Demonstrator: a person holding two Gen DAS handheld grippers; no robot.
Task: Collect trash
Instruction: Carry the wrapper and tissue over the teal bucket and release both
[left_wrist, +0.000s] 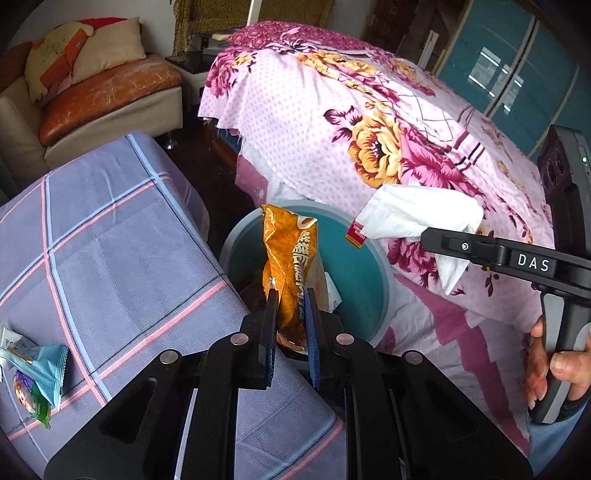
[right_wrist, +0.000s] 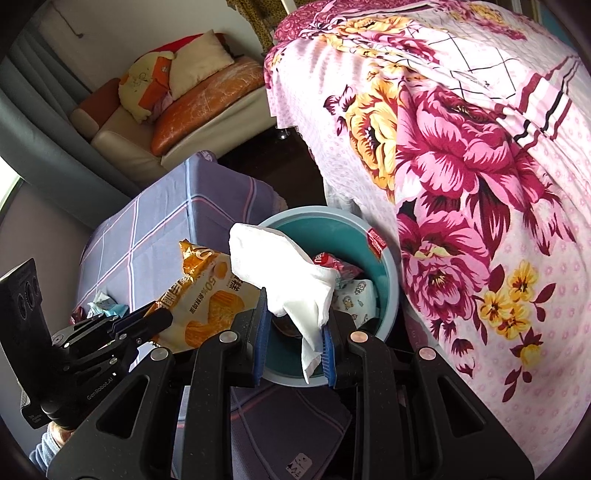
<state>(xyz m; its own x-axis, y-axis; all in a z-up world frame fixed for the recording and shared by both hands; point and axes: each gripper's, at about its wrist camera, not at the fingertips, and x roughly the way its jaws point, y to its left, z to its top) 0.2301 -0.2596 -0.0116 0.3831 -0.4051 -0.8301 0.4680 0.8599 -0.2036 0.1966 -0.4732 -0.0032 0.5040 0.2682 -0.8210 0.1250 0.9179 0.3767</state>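
My left gripper (left_wrist: 291, 295) is shut on an orange snack bag (left_wrist: 290, 254) and holds it above the teal trash bin (left_wrist: 354, 269). My right gripper (right_wrist: 293, 306) is shut on a white tissue (right_wrist: 280, 262) and holds it over the bin (right_wrist: 328, 229), which has wrappers (right_wrist: 351, 291) inside. The right gripper with the tissue (left_wrist: 413, 216) shows at the right of the left wrist view. The left gripper (right_wrist: 162, 314) with the bag (right_wrist: 207, 299) shows at the left of the right wrist view. A blue wrapper (left_wrist: 40, 363) and a green one (left_wrist: 31, 400) lie on the purple checked table (left_wrist: 122, 258).
The bin stands on the floor between the purple-clothed table (right_wrist: 162, 221) and a bed with a pink floral cover (left_wrist: 369, 118). A beige sofa with orange cushions (left_wrist: 103, 96) stands behind. Teal cabinet doors (left_wrist: 517, 74) are at the far right.
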